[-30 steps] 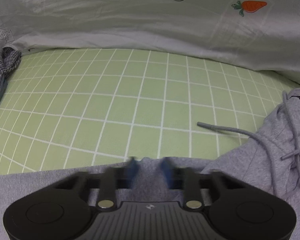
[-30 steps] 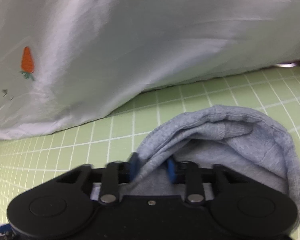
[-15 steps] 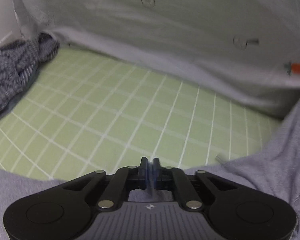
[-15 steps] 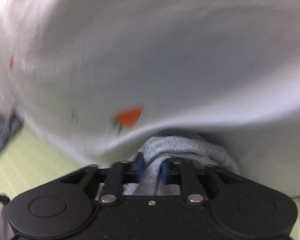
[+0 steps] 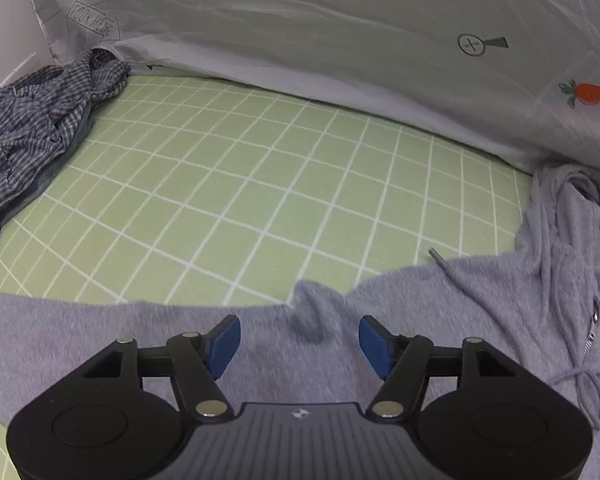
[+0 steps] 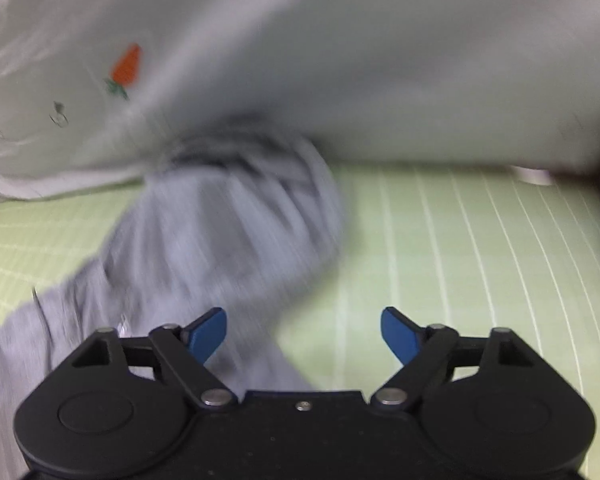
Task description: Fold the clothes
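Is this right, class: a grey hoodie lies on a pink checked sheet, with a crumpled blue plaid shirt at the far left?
Not quite. The checked sheet is green, not pink, as the left wrist view shows. The grey hoodie does lie on it, with the crumpled blue plaid shirt at the far left.

- We see our right gripper [image 6: 303, 330] with its blue pads apart, jaws opening, nothing pinched between them.
- The grey hoodie [image 6: 228, 232] lies blurred on the green gridded sheet [image 6: 460, 248].
- A white cloth [image 6: 340, 60] with a carrot print [image 6: 127, 65] hangs behind.
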`<state>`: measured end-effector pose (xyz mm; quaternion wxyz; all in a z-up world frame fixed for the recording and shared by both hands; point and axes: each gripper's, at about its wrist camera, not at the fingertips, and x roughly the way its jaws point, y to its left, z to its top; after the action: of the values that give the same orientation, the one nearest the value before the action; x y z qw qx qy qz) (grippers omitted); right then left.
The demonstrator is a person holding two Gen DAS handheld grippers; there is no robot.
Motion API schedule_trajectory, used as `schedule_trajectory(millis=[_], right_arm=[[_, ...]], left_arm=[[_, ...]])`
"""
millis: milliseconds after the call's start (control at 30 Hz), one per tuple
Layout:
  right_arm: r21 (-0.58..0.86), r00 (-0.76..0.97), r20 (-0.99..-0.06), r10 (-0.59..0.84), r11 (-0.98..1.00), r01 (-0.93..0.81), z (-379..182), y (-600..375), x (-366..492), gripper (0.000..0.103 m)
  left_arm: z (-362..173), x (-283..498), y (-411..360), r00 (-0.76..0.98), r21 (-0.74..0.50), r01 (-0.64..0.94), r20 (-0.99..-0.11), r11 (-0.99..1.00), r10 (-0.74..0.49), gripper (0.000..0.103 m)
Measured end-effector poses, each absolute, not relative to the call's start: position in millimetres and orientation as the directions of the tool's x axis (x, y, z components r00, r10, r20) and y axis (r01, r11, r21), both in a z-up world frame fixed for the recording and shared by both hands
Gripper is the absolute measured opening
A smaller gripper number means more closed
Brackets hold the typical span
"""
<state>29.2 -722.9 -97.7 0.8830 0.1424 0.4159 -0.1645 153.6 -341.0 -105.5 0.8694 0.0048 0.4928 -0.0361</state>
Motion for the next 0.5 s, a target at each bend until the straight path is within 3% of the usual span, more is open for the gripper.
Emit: schedule_trajectory(millis=[100,167,200,300,333,367,500], right_arm=[[0.118,0.582,-0.798,-0.155,0.907,0.404,-111,-722,11,0.078],[0.117,0.574,-0.808,-0.134,0.918,0.380,-117,-721,7,0.066],[0.109,0.570,-0.812,-0.127,0.926,0.362,-119,-719,5,0.055],[0.079,0.564,-0.818,-0.115,0.948,0.309,-123,-716,6,0.048],[0.090,0.570,-0.816,-0.091,0.955,0.281,-121,-715,6,0.031],[0.111,0.580,-0.813,-0.055,0.963,0.247,-118,-714,5,0.003],[-0.006,0.571,-0.810,-0.132,0.976,0.218,-118,-705,9,0.003]], left_arm=[[-110,146,-350,0.489,-0.008,0.092,-0.871,0.996,-0.052,0.067],[-112,142,-355,0.473,0.005,0.106,-0.880,0.994,-0.046,0.067],[-113,141,-356,0.467,0.007,0.112,-0.883,0.994,-0.047,0.067],[-111,137,-361,0.462,0.005,0.119,-0.886,0.993,-0.051,0.067],[-110,137,-362,0.461,0.004,0.122,-0.886,0.993,-0.053,0.067],[-109,136,-363,0.462,0.003,0.124,-0.885,0.992,-0.055,0.067],[-106,137,-369,0.466,0.003,0.134,-0.883,0.991,-0.061,0.067]])
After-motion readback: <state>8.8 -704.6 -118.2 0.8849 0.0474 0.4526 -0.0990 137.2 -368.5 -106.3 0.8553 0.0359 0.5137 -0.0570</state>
